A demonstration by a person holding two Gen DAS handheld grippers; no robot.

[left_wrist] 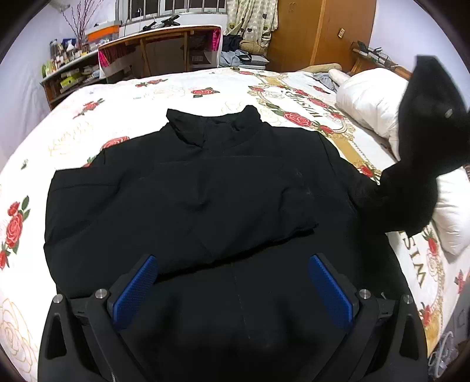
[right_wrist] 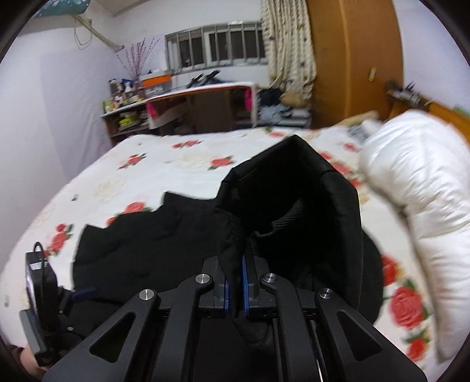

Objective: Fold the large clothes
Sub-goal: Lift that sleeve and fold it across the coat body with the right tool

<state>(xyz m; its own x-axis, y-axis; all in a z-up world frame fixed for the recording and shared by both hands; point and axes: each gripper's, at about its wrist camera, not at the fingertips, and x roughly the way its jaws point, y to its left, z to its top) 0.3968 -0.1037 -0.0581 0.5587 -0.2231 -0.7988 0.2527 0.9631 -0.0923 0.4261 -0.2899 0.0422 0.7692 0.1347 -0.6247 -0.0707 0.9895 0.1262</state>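
Jacket [left_wrist: 205,191], black, lies spread on the bed [left_wrist: 88,123], collar toward the far side, body flat on the rose-printed sheet. One sleeve is folded across the chest, its cuff end lying near the middle right of the body.

Left hand-held gripper [left_wrist: 232,282]: jaws wide apart, blue pads [left_wrist: 138,288] facing each other, nothing between them. It hovers over the lower part of the jacket; whether it touches the cloth cannot be told.

Right hand-held gripper [right_wrist: 235,282]: jaws clenched on a pinch of black fabric; the cloth runs up between the blue pads [right_wrist: 243,279]. The fabric is the jacket's other sleeve [right_wrist: 293,199], whose open cuff stands up in front of the camera. In the left wrist view this sleeve [left_wrist: 423,141] is raised off the bed at the right edge, stretched up from the shoulder, in front of the white quilt [left_wrist: 373,100].

White quilt bunched at the right side of the bed, near the headboard. Desk [left_wrist: 164,47] and cluttered shelf [left_wrist: 67,73] stand beyond the far edge of the bed; wooden wardrobe [left_wrist: 317,29] at the back right, curtain [left_wrist: 252,17] beside it.

Right wrist view is motion-blurred at the edges.
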